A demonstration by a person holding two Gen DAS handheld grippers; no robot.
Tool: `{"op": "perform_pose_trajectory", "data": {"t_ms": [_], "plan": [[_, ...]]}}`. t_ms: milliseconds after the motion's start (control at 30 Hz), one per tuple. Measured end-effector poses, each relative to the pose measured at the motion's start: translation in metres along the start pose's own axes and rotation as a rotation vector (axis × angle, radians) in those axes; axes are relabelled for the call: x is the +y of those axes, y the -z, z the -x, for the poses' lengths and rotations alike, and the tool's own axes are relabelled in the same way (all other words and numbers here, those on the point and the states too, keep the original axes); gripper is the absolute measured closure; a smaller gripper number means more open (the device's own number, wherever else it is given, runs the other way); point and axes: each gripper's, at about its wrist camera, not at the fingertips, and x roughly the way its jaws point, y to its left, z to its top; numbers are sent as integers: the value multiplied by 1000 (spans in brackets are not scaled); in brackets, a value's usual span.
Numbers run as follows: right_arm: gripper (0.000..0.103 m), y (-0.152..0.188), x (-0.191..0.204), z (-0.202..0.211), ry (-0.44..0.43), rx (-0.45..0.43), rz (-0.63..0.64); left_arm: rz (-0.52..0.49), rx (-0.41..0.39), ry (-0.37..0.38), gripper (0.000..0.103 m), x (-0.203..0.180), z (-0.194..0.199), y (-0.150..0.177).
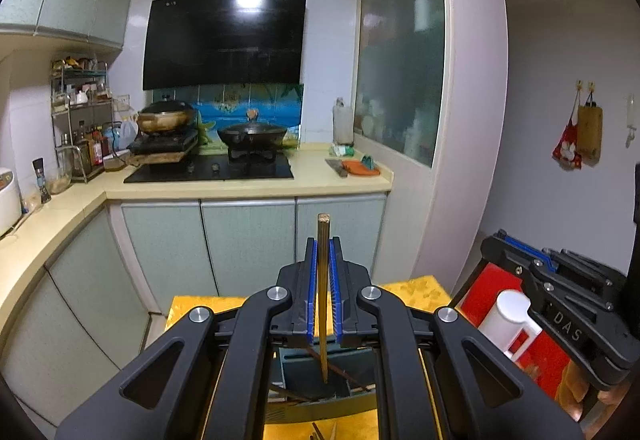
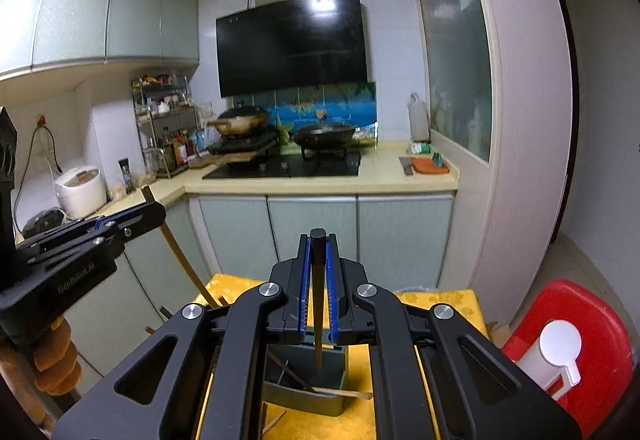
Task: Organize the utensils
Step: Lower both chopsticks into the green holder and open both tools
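Kitchen behind; right wrist alone shows dark chopstick (image 2: pixel 318 304) clamped

"DAS" stands on the right gripper (image 1: pixel 516 246); "GenRobot.AI" on the left gripper (image 2: pixel 154 210).

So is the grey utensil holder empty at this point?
No. The grey utensil holder stands upright on the yellow cloth with several chopsticks already leaning inside; the exact count cannot be told.
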Motion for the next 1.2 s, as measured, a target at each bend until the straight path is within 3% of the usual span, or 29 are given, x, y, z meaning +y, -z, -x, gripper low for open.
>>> {"op": "perform_pose_trajectory", "data": {"t_ms": [333, 567, 633, 700, 767, 1033, 1200], "plan": [[95, 32, 10, -35, 26, 96, 26, -4, 97, -29, 97, 9, -35, 50], [94, 47, 14, -45, 13, 127, 25, -16, 106, -46, 94, 12, -34, 64], [93, 47, 15, -43, 14, 123, 30, -12, 96, -48, 71, 14, -29, 63], [85, 48, 17, -41, 16, 123, 36, -7, 78, -55, 57, 16, -25, 61], [64, 48, 16, -38, 26, 115, 31, -1, 67, -59, 51, 18, -20, 59], [54, 47, 9, -20, 27, 86, 16, 7, 19, -76, 24, 25, 6, 57], [53, 51, 1, -3, 19, 67, -4, 18, 8, -88, 19, 28, 22, 75]]}}
